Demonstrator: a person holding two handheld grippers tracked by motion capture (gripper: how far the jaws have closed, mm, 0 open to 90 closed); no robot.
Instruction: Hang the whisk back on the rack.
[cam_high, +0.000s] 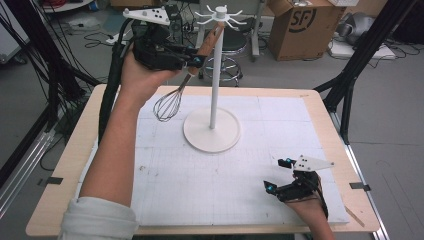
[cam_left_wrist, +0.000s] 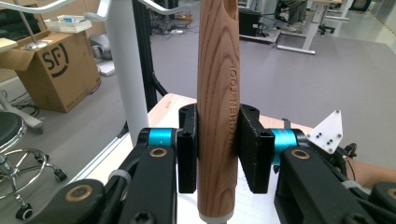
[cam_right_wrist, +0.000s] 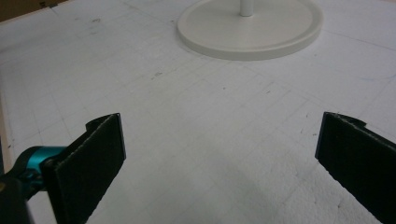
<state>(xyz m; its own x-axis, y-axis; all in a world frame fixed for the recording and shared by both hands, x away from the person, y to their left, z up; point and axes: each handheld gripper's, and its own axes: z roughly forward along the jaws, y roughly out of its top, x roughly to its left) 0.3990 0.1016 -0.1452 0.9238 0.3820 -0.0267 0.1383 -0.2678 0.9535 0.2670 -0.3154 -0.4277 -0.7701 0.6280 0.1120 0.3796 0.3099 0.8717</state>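
- The left gripper (cam_high: 196, 61) is raised above the far left part of the surface (cam_high: 65, 175), and its fingers (cam_left_wrist: 254, 149) pinch the wooden handle of the whisk (cam_high: 172, 97). The whisk hangs tilted in the air, wires down, with the handle top near the hooks of the white stand (cam_high: 215, 75).
- The right gripper (cam_high: 278, 175) rests low at the near right corner; its fingers (cam_right_wrist: 91, 163) are spread wide with nothing between them.
- Risk: the handle is smooth and round, and the grip sits near its lower half. I think the whisk can turn or slide between the fingers, and then the hole at the top misses the hook.
- Risk: the hooks are thin and short. If the handle comes from a wrong angle, it may push the stand, which can tip because no hand holds its base.
- Risk: if the fingers let go too early, the whisk probably falls on the surface or off its edge.
- Writing: the handle carries the words "KITCHEN TOOL", burned into the wood.
- Writing: the cardboard box (cam_high: 305, 25) on the floor shows the letters "SF" in black.
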